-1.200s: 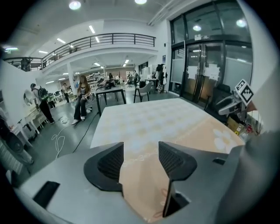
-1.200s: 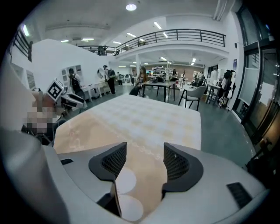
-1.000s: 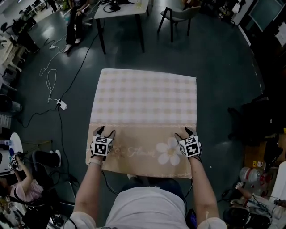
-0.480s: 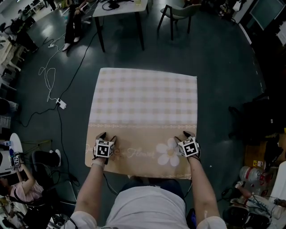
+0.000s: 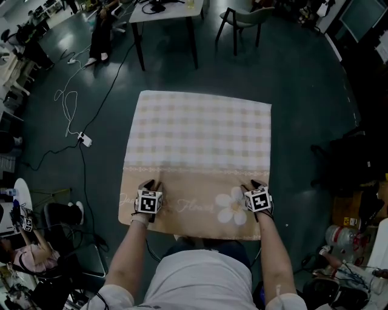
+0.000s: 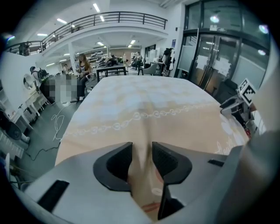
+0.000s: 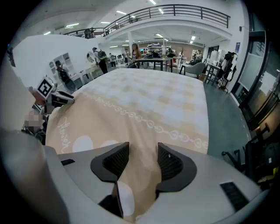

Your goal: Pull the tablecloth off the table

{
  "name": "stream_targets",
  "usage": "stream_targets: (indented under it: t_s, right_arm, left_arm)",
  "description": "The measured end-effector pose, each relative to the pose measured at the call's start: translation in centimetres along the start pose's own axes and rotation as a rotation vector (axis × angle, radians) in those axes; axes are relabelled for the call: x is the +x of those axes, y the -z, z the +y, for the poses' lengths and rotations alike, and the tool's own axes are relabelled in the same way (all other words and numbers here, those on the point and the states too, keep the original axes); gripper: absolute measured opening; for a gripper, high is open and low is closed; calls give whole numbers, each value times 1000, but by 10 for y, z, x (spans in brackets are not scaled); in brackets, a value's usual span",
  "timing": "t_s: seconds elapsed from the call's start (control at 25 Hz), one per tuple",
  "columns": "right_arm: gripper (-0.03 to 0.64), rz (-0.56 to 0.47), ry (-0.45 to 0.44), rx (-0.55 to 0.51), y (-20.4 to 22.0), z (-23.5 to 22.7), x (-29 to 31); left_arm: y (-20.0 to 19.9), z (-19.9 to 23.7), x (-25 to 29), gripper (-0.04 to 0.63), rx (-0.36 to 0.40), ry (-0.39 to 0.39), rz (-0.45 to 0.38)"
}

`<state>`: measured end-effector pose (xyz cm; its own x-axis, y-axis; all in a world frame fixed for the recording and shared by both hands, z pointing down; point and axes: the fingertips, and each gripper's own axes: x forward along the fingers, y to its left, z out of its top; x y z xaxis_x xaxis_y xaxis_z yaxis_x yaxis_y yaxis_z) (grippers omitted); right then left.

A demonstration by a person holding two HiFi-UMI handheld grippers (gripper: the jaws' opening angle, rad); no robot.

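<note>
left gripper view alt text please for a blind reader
The left gripper has just been closing its jaws and now pinches a raised fold of the beige tablecloth between them. The cloth runs away flat, with a scroll border and pale checks beyond. A balcony rail and ceiling lights show far behind.
</note>
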<state>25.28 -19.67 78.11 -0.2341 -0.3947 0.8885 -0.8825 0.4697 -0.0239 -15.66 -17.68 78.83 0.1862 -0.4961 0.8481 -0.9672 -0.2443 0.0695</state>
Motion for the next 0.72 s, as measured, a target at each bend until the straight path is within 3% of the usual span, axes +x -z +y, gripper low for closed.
stream_targets:
  t_s: [0.4, 0.72]
  right_arm:
    - [173, -13, 29, 36, 30, 19, -18]
    - [175, 62, 4, -1, 53, 26, -35]
  left_arm:
    - [12, -26, -10, 33, -3, 22, 3]
    - [26, -92, -20, 14, 15, 180, 21]
